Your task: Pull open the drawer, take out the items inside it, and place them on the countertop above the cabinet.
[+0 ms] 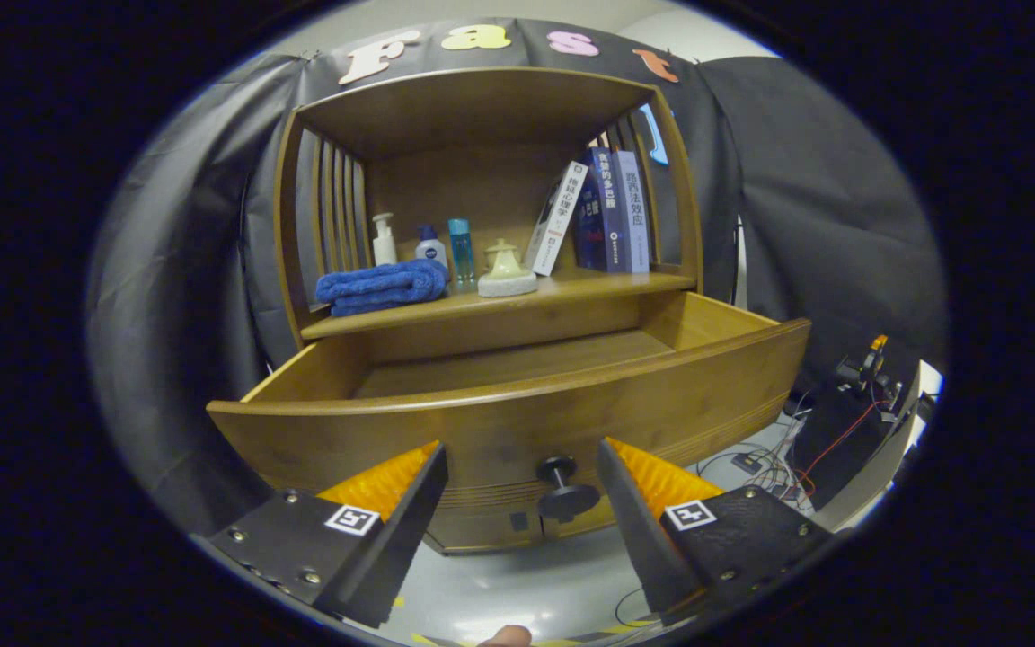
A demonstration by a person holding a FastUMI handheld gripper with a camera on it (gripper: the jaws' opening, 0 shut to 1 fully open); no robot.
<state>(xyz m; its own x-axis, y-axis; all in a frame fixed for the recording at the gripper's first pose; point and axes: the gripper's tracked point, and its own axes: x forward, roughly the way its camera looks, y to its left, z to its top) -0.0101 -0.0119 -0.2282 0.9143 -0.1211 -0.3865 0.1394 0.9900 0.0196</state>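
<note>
drawer [517, 422] was pulled out, its knob [564, 490] sat between the fingers of the hand-held gripper [522, 485], which were spread apart and touching nothing. blue towel [383, 286] lay on the surface [571, 289] above.

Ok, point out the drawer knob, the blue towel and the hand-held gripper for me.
drawer knob [564, 490], gripper view, on its round head.
blue towel [383, 286], gripper view, on its folded top.
hand-held gripper [522, 503], gripper view, midway between its open fingertips.
</note>
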